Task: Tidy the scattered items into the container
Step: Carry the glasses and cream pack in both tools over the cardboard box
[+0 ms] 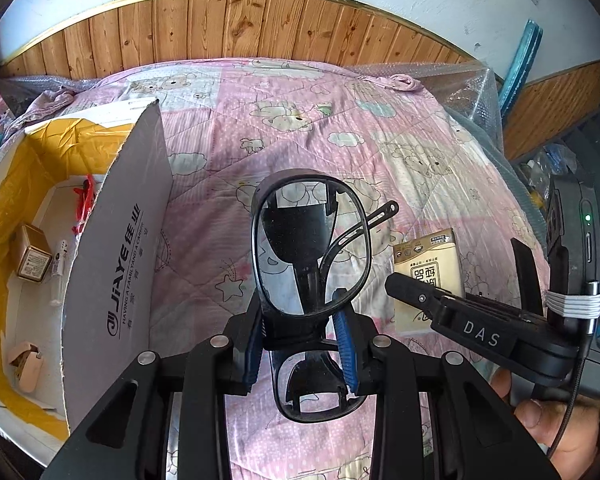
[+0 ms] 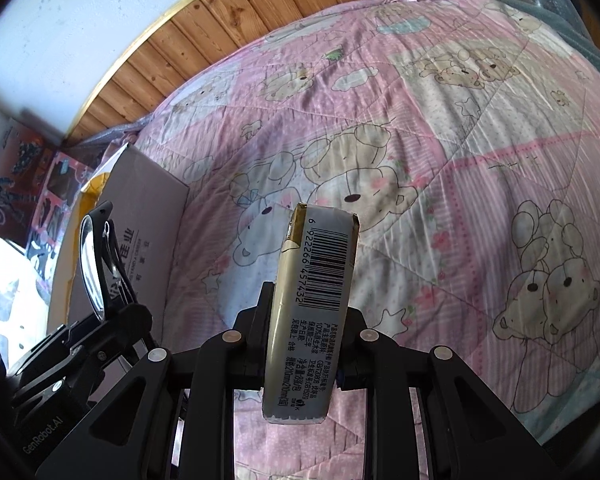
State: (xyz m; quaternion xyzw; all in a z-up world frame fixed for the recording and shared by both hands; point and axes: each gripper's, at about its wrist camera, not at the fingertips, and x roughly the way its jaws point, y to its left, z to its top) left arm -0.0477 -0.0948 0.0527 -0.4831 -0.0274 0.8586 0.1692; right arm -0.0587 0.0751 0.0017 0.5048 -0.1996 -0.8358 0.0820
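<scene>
Both grippers are loaded: the left gripper (image 1: 304, 344) is clamped on black glasses (image 1: 310, 240), whose lower lens sinks between the blue pads (image 1: 345, 344) and whose far arm is partly hidden behind the upper lens, while the right gripper (image 2: 300, 356) pinches a tissue pack (image 2: 312, 300) held on edge, its bottom end covering the fingertips. At the left stands the cardboard box (image 1: 116, 248); its raised flap blocks part of the yellow-lined interior, where a small gold carton (image 1: 30, 258) and a red item too hidden to identify lie. Between box and grippers, the pink quilt (image 1: 300, 120) spreads open toward the wooden wall panel (image 1: 236, 24).
</scene>
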